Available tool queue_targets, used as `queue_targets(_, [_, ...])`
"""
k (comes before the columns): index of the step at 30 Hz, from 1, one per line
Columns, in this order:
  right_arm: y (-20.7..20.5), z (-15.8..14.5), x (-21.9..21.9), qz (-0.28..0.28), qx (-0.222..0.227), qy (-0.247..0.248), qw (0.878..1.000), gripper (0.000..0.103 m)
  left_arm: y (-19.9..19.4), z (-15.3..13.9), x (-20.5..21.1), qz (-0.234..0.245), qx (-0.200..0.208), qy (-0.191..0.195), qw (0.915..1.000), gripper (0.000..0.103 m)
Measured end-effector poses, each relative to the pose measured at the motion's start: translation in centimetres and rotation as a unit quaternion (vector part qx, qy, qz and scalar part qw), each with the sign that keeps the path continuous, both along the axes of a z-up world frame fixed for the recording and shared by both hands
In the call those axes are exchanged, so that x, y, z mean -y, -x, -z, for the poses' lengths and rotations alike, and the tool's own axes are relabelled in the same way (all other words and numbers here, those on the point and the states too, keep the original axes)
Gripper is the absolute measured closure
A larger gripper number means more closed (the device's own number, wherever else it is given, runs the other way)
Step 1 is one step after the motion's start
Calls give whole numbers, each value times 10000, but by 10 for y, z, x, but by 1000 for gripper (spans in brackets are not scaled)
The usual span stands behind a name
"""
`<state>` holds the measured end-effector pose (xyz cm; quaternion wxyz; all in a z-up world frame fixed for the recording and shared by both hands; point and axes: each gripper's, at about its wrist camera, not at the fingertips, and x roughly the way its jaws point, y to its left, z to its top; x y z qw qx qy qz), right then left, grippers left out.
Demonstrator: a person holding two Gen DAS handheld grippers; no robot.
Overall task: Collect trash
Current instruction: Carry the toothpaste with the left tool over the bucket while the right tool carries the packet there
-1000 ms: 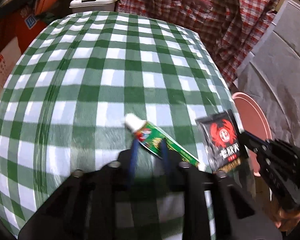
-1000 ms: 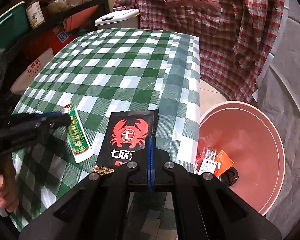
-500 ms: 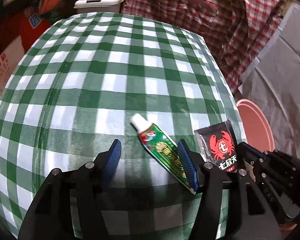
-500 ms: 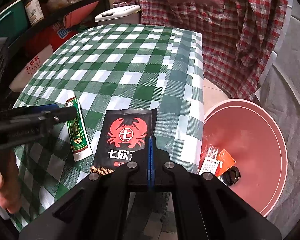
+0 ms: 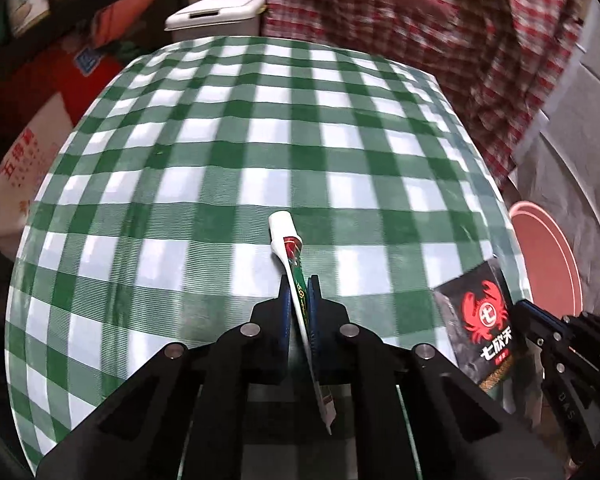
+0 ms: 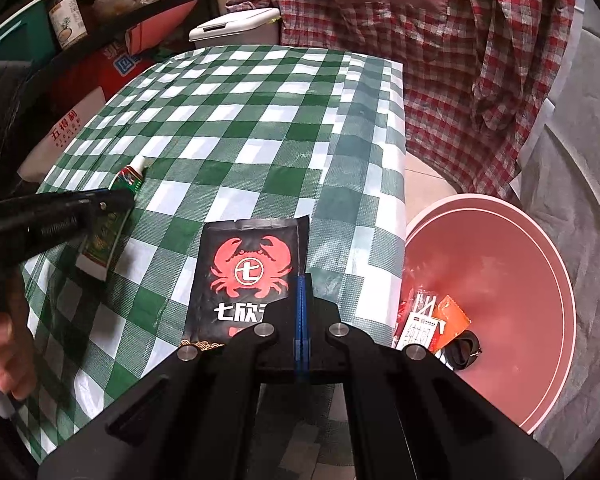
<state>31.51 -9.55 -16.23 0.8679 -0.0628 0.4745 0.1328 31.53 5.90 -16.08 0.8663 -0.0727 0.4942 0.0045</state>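
Between closing fingers (image 5: 285,304), toothpaste tube (image 5: 296,276) points away.

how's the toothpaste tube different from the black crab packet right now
The toothpaste tube is narrow, green with a white cap; the crab packet is a wide, flat black pouch with a red crab. The tube sits between the closing jaws of the left gripper; the packet lies flat on the checked tablecloth.

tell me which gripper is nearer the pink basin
Right. The right gripper sits at the table edge just beside the pink basin, on the black crab packet. The left gripper is farther in, closing on the toothpaste tube.
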Motion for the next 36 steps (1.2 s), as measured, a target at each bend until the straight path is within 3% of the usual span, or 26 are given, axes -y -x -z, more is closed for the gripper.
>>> queue_targets(9, [1,-16,-1,50,271,-112,9996,103,6,-9,7,191,239,-192,9993,99])
queue_targets(20, [14,-54,7,101,759,-554,9955,103,19,-35,0,159,518,-128,9985,99])
queue_targets(36, [42,-93,13,70,1234,-763,9894,103,47,-70,2,156,962,-91,9952,99])
